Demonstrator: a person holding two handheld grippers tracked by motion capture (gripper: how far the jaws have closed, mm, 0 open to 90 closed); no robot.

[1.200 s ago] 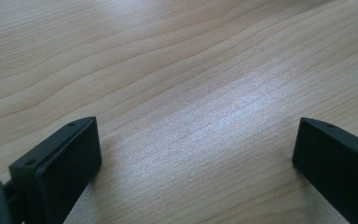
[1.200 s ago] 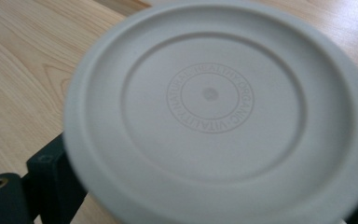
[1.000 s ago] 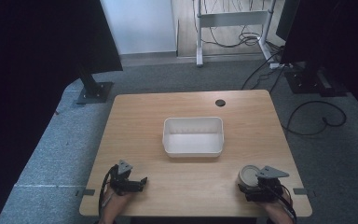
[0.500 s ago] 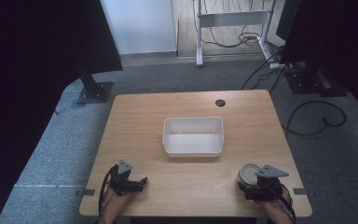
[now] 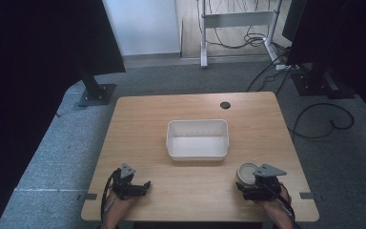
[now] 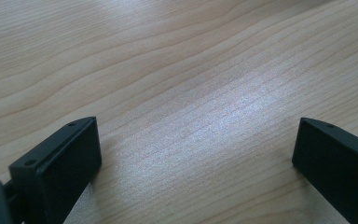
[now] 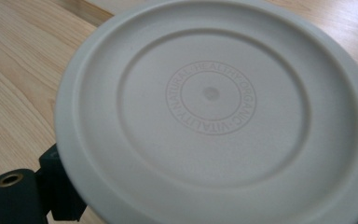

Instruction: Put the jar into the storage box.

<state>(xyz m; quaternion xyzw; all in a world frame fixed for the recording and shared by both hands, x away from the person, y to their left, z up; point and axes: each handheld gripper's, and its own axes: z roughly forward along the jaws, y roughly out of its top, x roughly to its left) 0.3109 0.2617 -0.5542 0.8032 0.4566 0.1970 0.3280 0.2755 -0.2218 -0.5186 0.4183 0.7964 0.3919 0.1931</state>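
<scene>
Two grippers, left gripper (image 6: 196, 154) jaws wide, right gripper (image 5: 259, 187) gripping round lid (image 7: 214, 112)

High view: table (image 5: 138, 119) evenly lit, soft overhead light; upper left and upper right of frame fall to near black. Image soft, low detail. White tray (image 5: 198, 139) bright, slight shadow along its near edge.

Left gripper view: pale sheen on wood, centre right of frame; far grain, top of frame, softens.

Right gripper view: pale round lid (image 7: 214, 112) sharp at centre, embossed lettering legible; lower rim blurs. No glare.
</scene>
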